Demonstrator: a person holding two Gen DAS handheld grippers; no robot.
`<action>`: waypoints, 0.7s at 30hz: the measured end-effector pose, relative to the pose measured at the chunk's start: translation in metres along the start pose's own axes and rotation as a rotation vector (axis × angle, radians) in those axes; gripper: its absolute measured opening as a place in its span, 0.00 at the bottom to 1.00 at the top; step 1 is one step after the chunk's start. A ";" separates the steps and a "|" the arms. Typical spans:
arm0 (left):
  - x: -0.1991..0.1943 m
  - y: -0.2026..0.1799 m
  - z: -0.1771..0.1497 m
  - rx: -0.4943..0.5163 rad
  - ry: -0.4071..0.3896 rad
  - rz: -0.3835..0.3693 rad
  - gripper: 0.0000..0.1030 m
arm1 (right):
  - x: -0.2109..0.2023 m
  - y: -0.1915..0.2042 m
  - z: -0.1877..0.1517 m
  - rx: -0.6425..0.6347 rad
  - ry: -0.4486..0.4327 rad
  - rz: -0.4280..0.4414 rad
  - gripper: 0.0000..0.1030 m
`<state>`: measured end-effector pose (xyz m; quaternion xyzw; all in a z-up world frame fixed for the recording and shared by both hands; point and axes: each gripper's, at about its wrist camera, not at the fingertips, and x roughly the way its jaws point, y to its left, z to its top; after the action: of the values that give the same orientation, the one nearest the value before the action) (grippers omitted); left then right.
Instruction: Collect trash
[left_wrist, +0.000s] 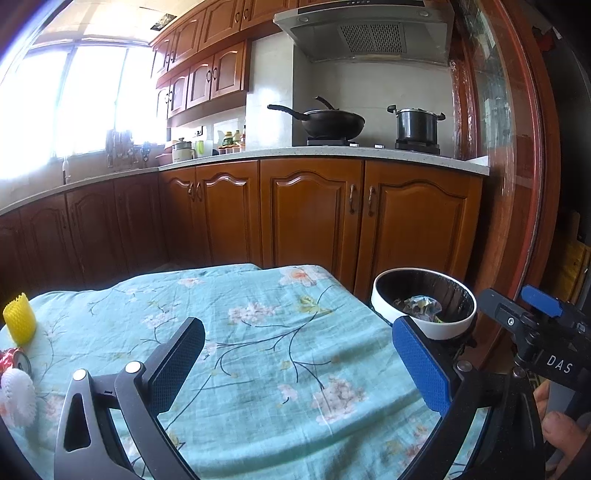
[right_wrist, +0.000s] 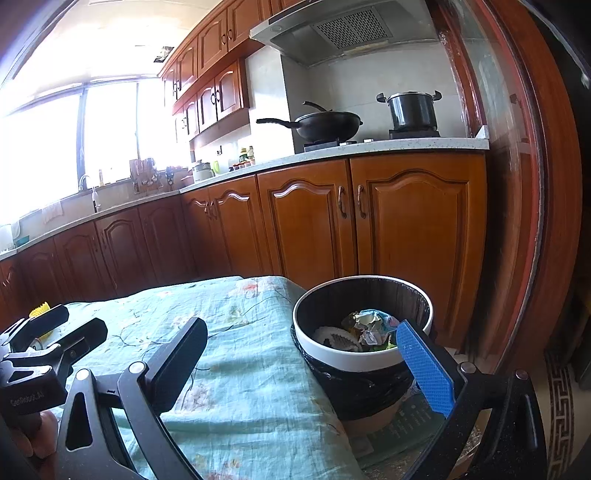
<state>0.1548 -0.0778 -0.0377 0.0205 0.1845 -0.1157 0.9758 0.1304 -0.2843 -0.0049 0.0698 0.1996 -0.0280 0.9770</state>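
Left wrist shows my left tool (left_wrist: 297, 363) spread, empty; right tool (right_wrist: 301, 363) likewise; I'd swing left, pinch the can (left_wrist: 14, 360) squarely.

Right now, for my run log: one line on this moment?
left gripper open, empty | right gripper open, empty | bin holds crumpled trash | yellow item on table

The left black two-finger gripper (left_wrist: 299, 365) is held level, its black finger and blue-padded finger spread wide with nothing between them. The right black two-finger gripper (right_wrist: 303, 369) sits beside it, just as widely parted and empty. Bare fingers (left_wrist: 561, 428) grip the right handle.
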 end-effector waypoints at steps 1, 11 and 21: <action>0.000 0.000 0.000 -0.001 0.003 0.000 0.99 | 0.000 0.000 0.000 0.001 0.001 0.000 1.00; 0.000 0.003 0.001 -0.006 0.004 -0.006 0.99 | 0.000 0.002 0.000 -0.005 0.004 0.007 1.00; 0.000 0.003 0.001 -0.005 0.005 -0.008 0.99 | -0.001 0.003 0.000 -0.006 0.003 0.009 1.00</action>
<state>0.1560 -0.0747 -0.0369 0.0176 0.1873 -0.1190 0.9749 0.1297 -0.2808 -0.0042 0.0678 0.2006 -0.0228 0.9771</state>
